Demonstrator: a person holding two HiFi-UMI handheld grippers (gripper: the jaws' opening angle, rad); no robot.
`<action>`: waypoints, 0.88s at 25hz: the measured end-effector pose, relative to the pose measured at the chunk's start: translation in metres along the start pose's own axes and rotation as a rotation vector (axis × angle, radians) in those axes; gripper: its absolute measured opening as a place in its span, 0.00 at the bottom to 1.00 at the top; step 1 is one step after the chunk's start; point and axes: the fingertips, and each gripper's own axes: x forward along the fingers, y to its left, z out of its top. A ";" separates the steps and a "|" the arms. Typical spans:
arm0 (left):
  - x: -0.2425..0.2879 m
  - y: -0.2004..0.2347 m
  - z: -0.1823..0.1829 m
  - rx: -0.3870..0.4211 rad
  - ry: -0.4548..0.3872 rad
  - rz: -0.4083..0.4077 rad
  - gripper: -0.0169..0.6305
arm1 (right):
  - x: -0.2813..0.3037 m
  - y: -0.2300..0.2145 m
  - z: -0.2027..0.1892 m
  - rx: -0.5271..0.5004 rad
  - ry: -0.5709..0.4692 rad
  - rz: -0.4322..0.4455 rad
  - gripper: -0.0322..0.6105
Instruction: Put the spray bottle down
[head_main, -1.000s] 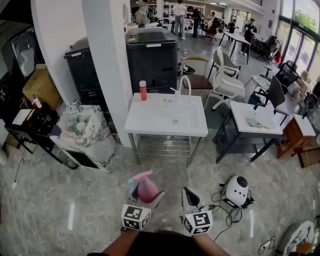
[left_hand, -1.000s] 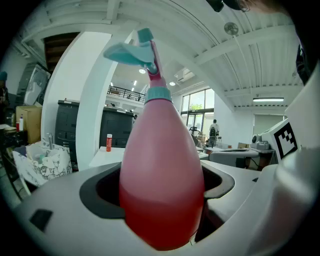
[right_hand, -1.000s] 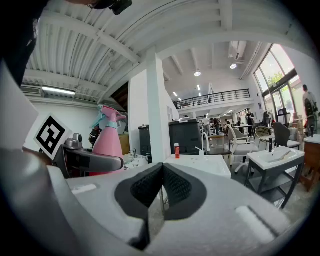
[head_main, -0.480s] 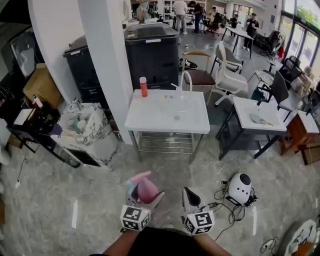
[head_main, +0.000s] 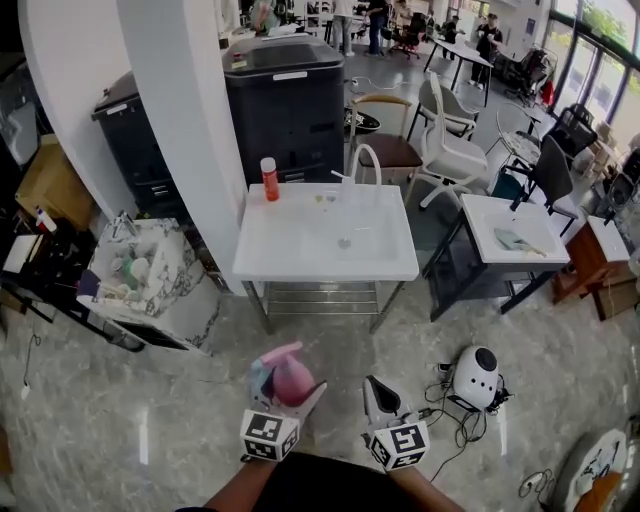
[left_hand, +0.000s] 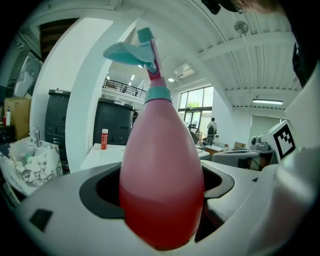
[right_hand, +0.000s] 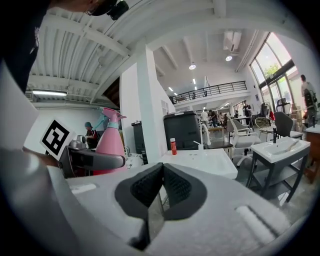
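Note:
A pink spray bottle with a teal trigger head sits upright in my left gripper, low in the head view. In the left gripper view the spray bottle fills the middle, both jaws pressed against its sides. My right gripper hangs beside it to the right, shut with nothing held; in the right gripper view its dark pads touch each other and the spray bottle shows at the left. A white sink-top table stands ahead, beyond both grippers.
A small red bottle stands on the table's far left corner, by a curved faucet. A white pillar and a cluttered marbled bin stand left. A white round device with cables lies on the floor at right. Chairs and another sink table stand further right.
The view has shifted: the white table and pillar sit slightly further left and lower in frame. Both grippers keep their places, the bottle still held.

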 end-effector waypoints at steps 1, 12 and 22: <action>0.011 0.011 0.004 0.003 0.000 -0.002 0.70 | 0.013 -0.005 0.002 0.002 0.002 -0.008 0.05; 0.121 0.136 0.044 0.002 0.075 -0.062 0.70 | 0.167 -0.039 0.028 -0.009 0.095 -0.067 0.05; 0.182 0.228 0.062 0.010 0.107 -0.130 0.70 | 0.278 -0.040 0.049 0.001 0.117 -0.117 0.05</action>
